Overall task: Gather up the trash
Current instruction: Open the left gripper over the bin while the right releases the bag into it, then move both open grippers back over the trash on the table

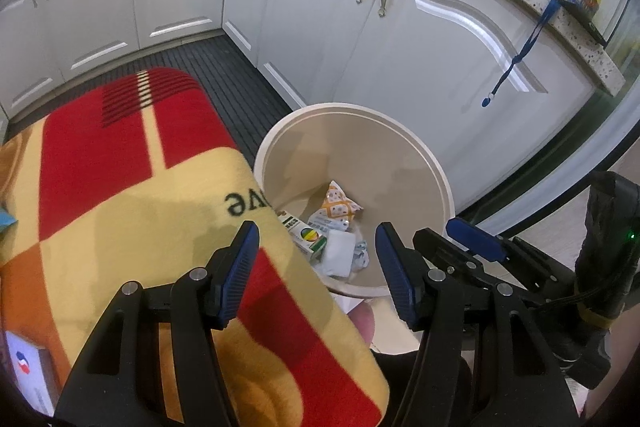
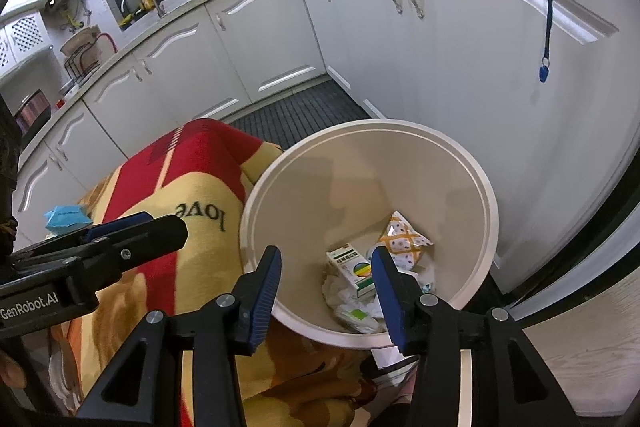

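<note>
A round cream waste bin (image 1: 352, 109) (image 2: 360, 126) stands on the floor beside a blanket-covered surface. Inside it lie a green-and-white box (image 1: 306, 237) (image 2: 354, 271), an orange-patterned wrapper (image 1: 338, 205) (image 2: 402, 237) and crumpled white tissue (image 1: 338, 255) (image 2: 354, 313). My left gripper (image 1: 317, 231) hangs open over the bin's near left rim with nothing between its fingers. My right gripper (image 2: 326, 253) is open too, above the bin's near side, and holds nothing. Each gripper shows at the edge of the other's view.
A red, yellow and orange blanket (image 1: 140, 187) (image 2: 192, 187) with the word "love" lies left of the bin. On it are a crumpled blue item (image 2: 66, 217) and a white box (image 1: 28, 371). White cabinets (image 1: 440, 39), a dark floor mat (image 1: 224, 67) and a hanging blue lanyard (image 1: 516, 55) lie behind.
</note>
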A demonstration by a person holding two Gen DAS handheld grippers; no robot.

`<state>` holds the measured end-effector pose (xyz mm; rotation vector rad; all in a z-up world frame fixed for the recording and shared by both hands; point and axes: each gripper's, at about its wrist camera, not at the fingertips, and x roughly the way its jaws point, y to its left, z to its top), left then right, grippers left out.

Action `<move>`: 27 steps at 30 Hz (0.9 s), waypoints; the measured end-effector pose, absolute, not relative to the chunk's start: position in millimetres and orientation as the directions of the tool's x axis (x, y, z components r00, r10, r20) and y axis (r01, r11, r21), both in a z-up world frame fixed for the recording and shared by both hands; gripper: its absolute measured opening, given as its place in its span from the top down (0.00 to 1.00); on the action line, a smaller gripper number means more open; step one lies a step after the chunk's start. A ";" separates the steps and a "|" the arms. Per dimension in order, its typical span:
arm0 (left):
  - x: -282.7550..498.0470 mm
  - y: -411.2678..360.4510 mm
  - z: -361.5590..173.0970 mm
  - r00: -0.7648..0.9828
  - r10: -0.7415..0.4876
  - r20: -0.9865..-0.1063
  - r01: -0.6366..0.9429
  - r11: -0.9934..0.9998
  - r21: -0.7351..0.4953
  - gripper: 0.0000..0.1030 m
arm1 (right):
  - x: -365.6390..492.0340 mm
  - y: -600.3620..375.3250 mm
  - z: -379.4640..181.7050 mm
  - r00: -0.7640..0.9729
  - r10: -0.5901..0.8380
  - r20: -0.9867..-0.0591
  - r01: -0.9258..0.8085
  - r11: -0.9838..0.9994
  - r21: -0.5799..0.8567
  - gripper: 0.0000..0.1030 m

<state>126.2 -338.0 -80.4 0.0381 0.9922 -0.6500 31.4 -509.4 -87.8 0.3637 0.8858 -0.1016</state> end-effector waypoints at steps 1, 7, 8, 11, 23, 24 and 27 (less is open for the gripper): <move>125.3 -334.9 -79.8 0.379 -0.490 -0.785 0.522 0.814 -0.255 0.42 | 31.2 -507.4 -86.3 0.634 0.064 -0.770 0.232 0.935 0.269 0.56; 120.6 -315.4 -77.2 0.398 -0.477 -0.784 0.503 0.828 -0.248 0.42 | 29.5 -495.1 -78.3 0.646 0.076 -0.760 0.211 0.939 0.273 0.56; 119.2 -312.2 -76.6 0.401 -0.475 -0.784 0.501 0.830 -0.246 0.42 | 29.4 -491.9 -76.8 0.647 0.078 -0.758 0.206 0.940 0.273 0.56; 114.8 -301.9 -74.3 0.413 -0.466 -0.783 0.496 0.835 -0.236 0.43 | 29.4 -485.0 -74.0 0.650 0.085 -0.755 0.193 0.942 0.273 0.56; 93.5 -257.3 -65.3 0.467 -0.430 -0.773 0.466 0.862 -0.198 0.42 | 29.8 -446.5 -59.9 0.662 0.131 -0.738 0.115 0.955 0.272 0.55; 91.1 -252.6 -64.5 0.471 -0.427 -0.772 0.462 0.865 -0.196 0.42 | 29.1 -442.0 -59.1 0.662 0.135 -0.737 0.108 0.956 0.272 0.55; 85.1 -240.2 -62.4 0.481 -0.418 -0.771 0.449 0.872 -0.193 0.42 | 29.3 -430.3 -57.1 0.661 0.150 -0.735 0.086 0.958 0.272 0.55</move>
